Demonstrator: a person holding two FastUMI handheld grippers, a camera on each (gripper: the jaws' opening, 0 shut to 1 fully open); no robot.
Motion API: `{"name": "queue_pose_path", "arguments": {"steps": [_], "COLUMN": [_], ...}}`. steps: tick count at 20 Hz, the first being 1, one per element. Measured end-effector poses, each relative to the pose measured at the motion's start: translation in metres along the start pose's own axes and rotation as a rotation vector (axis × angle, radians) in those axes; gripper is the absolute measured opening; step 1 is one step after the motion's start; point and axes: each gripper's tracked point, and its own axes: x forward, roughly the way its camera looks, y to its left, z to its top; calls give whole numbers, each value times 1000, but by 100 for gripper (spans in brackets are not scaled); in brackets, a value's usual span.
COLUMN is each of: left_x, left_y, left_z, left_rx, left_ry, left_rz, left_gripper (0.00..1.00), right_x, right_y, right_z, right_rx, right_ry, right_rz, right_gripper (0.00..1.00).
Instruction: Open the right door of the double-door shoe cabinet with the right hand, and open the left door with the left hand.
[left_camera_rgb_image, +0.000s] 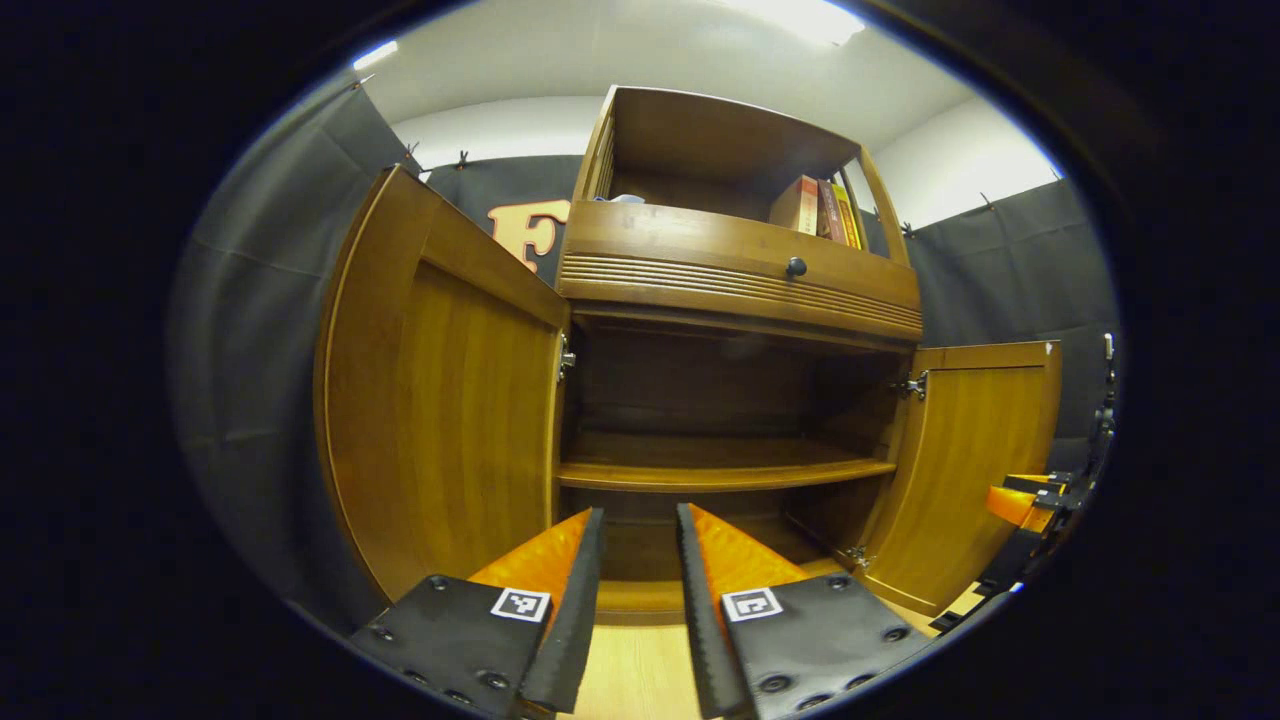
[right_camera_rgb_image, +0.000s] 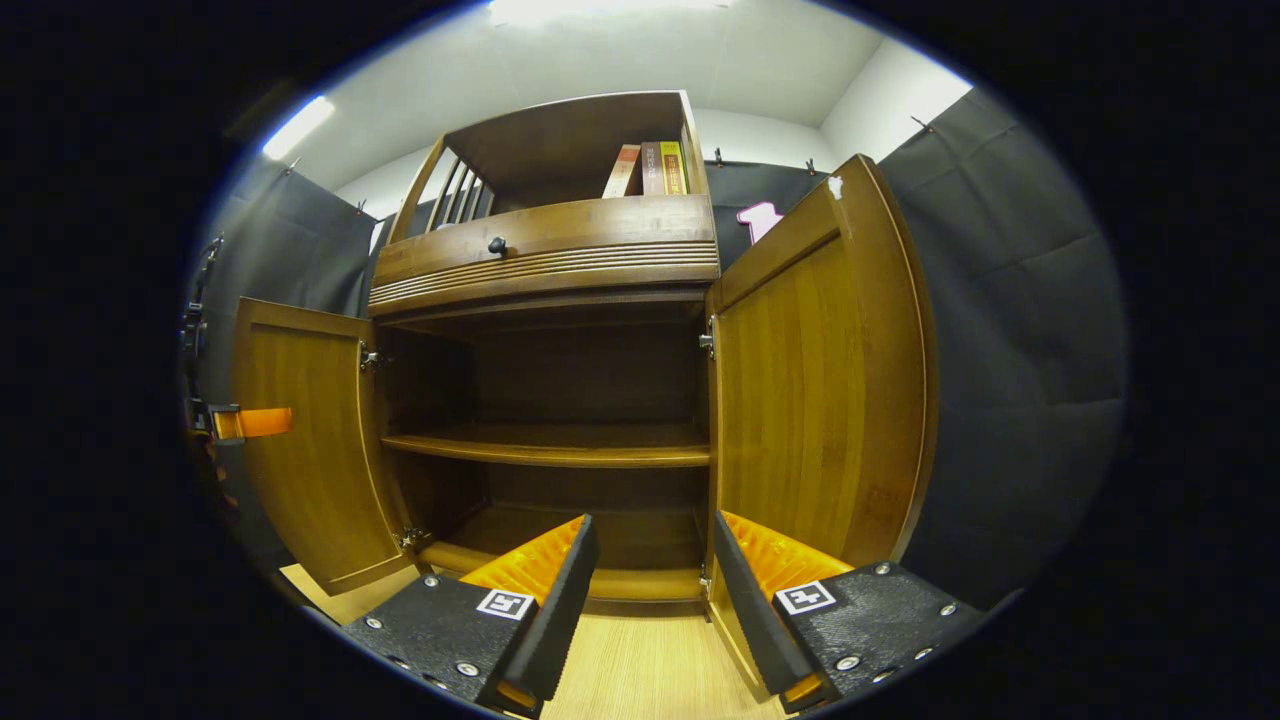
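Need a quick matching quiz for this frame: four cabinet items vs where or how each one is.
Items:
1. left door
2. books
3. knob
4. middle shelf

States:
A. on the drawer front
B. swung open
C. bare, inside the cabinet
D. upright in the top compartment

Pairs: 1-B, 2-D, 3-A, 4-C

Both tools — left, right — gape, holding nothing.
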Motion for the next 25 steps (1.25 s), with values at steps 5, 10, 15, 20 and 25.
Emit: {"name": "queue_pose_path", "arguments": {"steps": [5, 10, 15, 20, 25], "left_x": [2, 4, 0, -2, -3], "left_y": [-16, -19, -21, -22, -20], "left_z": [-3, 0, 0, -2, -3], "left_rx": [9, 27, 32, 47, 51], "left_ry": [-2, -12, -16, -15, -17], "left_rz": [-15, -11, -7, -2, 8], "left_gripper": [78, 99, 98, 97, 97], "right_x": [0, -4, -5, -6, -8], "right_y": [-2, -4, -5, -5, -8], "right_z": [0, 1, 3, -1, -1], "right_rx": [-13, -29, -23, -22, -20], "right_ry": [-3, -13, -22, -16, -20], "right_rz": [-9, -14, -18, -14, -20], "right_gripper": [83, 92, 92, 92, 100]}}
